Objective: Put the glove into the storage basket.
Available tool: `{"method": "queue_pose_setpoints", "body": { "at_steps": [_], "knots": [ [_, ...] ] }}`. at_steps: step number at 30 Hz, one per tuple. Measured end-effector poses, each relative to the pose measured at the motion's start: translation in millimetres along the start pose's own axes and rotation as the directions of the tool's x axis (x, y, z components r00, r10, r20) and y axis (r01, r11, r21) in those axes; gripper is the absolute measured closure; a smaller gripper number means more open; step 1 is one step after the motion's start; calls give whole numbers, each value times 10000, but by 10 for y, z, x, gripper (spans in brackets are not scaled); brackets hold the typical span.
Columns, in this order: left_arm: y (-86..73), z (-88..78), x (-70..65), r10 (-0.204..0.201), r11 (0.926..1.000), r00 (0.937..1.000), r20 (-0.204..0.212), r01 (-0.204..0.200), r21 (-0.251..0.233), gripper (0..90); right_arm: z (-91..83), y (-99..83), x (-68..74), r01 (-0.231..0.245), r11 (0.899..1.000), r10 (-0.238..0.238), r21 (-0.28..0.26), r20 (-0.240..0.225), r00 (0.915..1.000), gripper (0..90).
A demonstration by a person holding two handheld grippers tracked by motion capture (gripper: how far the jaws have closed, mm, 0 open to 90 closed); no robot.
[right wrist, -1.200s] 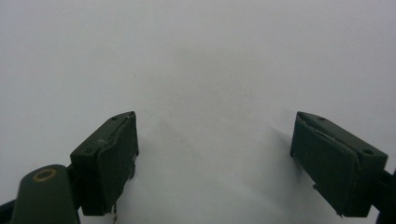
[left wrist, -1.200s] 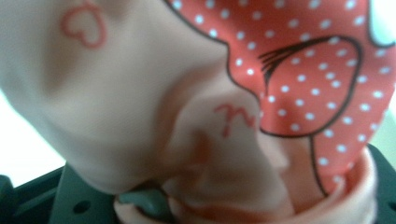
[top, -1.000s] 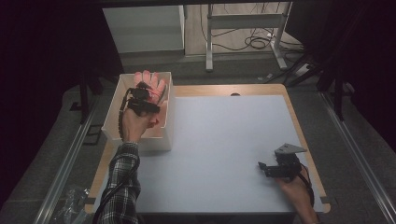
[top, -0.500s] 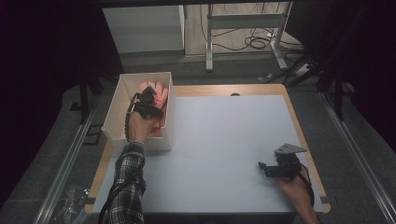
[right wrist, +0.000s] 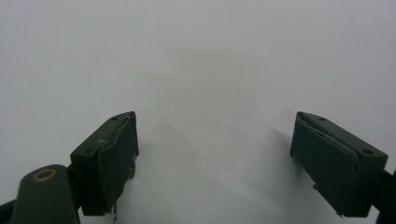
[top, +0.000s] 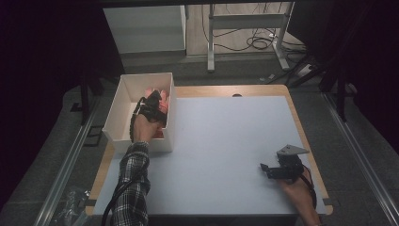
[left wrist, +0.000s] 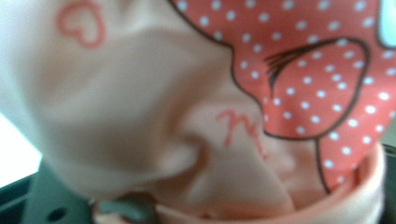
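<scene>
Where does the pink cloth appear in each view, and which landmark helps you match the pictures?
High view: the pink cloth lies in the white box, upper left.
Left gripper view: the cloth is up close across nearly the whole picture, with red dotted print at upper right.
Right gripper view: this looks at bare white table between the open right claw.
Shared landmark: the box; the white patch at the left gripper view's left edge is probably its wall.

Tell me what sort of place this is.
Probably a lab or recording workbench: a bare white table under a fixed camera, dark curtains around, cables on the floor, a hand-held gripper resting on it.
</scene>
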State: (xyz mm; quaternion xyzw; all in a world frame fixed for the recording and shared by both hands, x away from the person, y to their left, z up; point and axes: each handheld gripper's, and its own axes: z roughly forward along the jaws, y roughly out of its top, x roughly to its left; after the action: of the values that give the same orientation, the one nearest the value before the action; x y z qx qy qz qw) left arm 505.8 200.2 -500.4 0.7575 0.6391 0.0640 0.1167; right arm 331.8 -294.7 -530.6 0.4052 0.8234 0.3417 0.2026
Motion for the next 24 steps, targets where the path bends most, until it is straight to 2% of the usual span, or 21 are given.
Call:
{"method": "queue_pose_setpoints", "body": {
  "at_steps": [3, 4, 8, 15, 24],
  "knots": [
    [-8, -4, 4, 4, 10000, 10000, 50, -4, -55, 165, 0, 0, 0, -6, 10000, 6, 0, 2, 10000, 155],
    [-13, -15, 8, -81, 9997, 9999, 126, 84, -227, 144, 0, 0, 0, 0, 10000, 0, 2, 1, 10000, 154],
    [-24, -68, 25, -125, 9990, 9995, 281, 137, -419, 66, 0, 0, 0, 0, 10000, 0, 2, 1, 10000, 155],
    [-45, -207, 22, 44, 9960, 9999, 147, -30, -897, 42, 0, 0, 1, -8, 10000, 8, 0, -1, 10000, 154],
    [-101, -296, 20, 265, 9905, 9996, 63, -254, -1353, 36, 0, 0, 1, -10, 10000, 10, 0, 1, 10000, 155]
  ]
}}
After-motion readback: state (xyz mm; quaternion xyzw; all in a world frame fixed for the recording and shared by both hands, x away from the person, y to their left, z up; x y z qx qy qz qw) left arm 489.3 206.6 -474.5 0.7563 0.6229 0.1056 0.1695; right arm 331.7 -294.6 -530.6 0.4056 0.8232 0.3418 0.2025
